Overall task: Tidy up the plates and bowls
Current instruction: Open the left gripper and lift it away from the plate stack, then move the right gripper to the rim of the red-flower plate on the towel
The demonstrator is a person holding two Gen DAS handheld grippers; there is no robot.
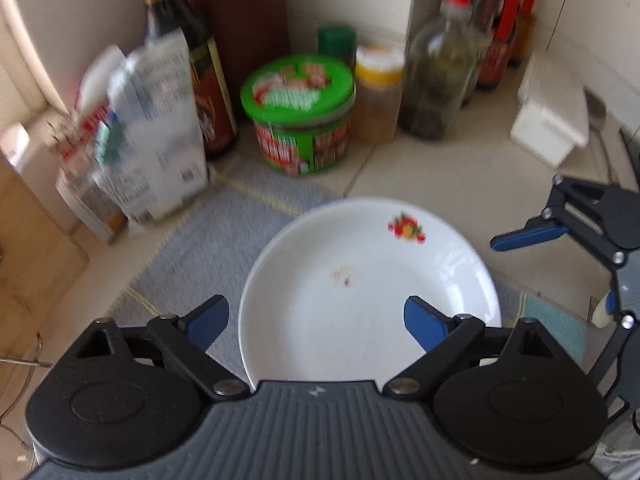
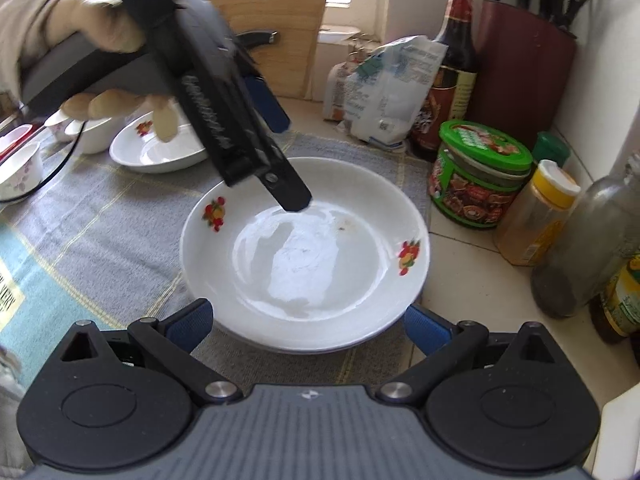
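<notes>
A white plate with fruit prints (image 1: pixel 360 280) (image 2: pixel 304 256) lies on the grey cloth mat (image 1: pixel 208 240) (image 2: pixel 100 232); in the right wrist view it rests on another plate of the same kind. My left gripper (image 1: pixel 316 320) is open and hovers over the plate's near edge, and it shows from the side in the right wrist view (image 2: pixel 280 152). My right gripper (image 2: pixel 308 326) is open, its fingers on either side of the plate's near rim, empty; it also shows in the left wrist view (image 1: pixel 560 272). A second fruit-print plate (image 2: pixel 156 152) and small white bowls (image 2: pixel 20 168) sit at the far left.
Behind the plate stand a green-lidded jar (image 1: pixel 300 116) (image 2: pixel 480 176), a yellow-capped jar (image 1: pixel 378 92), a glass bottle (image 1: pixel 436 76), a dark sauce bottle (image 1: pixel 192 60) and a white bag (image 1: pixel 148 140). A white box (image 1: pixel 552 116) sits at the right.
</notes>
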